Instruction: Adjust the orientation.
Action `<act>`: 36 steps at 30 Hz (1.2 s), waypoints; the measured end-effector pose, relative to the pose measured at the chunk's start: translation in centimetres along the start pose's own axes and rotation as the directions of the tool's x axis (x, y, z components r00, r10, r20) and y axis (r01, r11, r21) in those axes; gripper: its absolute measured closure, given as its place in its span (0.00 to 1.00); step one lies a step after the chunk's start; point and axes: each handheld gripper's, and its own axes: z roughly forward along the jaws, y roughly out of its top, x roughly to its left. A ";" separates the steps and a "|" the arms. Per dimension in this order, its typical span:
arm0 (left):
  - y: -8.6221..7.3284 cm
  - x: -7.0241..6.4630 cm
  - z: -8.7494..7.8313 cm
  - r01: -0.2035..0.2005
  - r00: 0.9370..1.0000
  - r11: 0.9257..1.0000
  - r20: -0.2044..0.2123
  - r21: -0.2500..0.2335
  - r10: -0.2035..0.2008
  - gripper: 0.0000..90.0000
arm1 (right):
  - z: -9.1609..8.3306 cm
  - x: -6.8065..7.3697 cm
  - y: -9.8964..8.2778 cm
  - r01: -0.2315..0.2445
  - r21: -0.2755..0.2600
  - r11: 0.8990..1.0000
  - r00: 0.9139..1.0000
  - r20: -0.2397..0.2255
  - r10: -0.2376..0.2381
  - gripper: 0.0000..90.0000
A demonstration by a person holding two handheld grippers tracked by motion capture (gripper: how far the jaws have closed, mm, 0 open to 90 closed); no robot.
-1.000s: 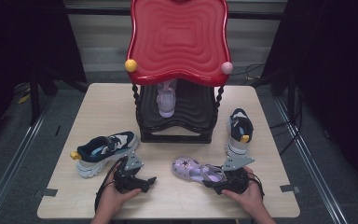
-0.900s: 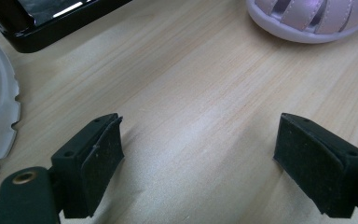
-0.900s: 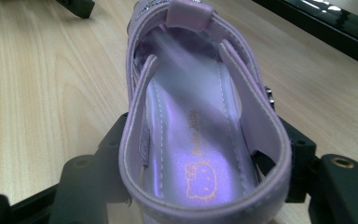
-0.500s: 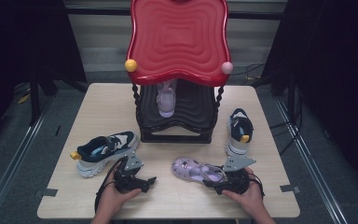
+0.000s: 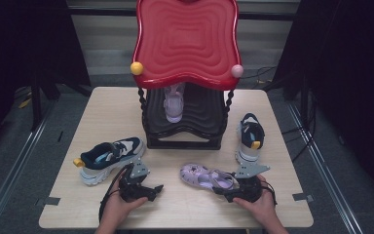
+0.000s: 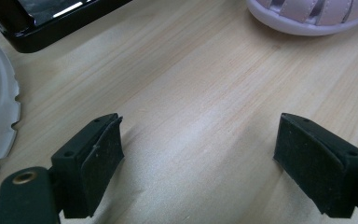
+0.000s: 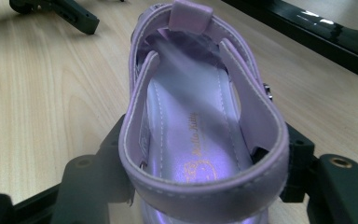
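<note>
Nothing has moved since the earlier frames; both hands static. Lilac sandal (image 5: 208, 177) lies lower centre of the worktop (image 5: 107, 112), long axis left-right, toe to frame left, heel right. Right tool (image 5: 222, 187) clamps the heel, jaws part-closed on its sides. Left tool (image 5: 158, 188) sits lower left, wide open, empty, farther off.

Bare surface (image 5: 175, 200) lies open between the grippers; black rack (image 5: 185, 122) blocks behind, sneakers (image 5: 108, 158) (image 5: 250, 136) flank both sides.
</note>
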 end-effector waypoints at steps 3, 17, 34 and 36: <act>0.0 0.0 0.0 0.000 1.000 1.000 0.000 0.000 0.000 0.16 | -0.1 -0.1 0.0 -0.009 -0.019 1.000 1.000 0.002 0.009 0.41; 0.0 0.0 0.0 0.000 1.000 1.000 0.000 0.000 0.000 0.16 | -0.9 0.2 0.5 -0.012 -0.078 0.997 1.000 0.017 0.013 0.41; 0.0 0.0 0.0 0.000 1.000 1.000 0.000 0.000 0.000 0.16 | -2.4 0.0 1.6 -0.009 -0.145 0.989 0.998 0.055 0.017 0.41; 0.0 0.0 0.0 -0.001 1.000 1.000 -0.002 0.002 0.001 0.16 | -2.5 -0.1 1.7 -0.011 -0.152 0.988 0.998 0.057 0.020 0.41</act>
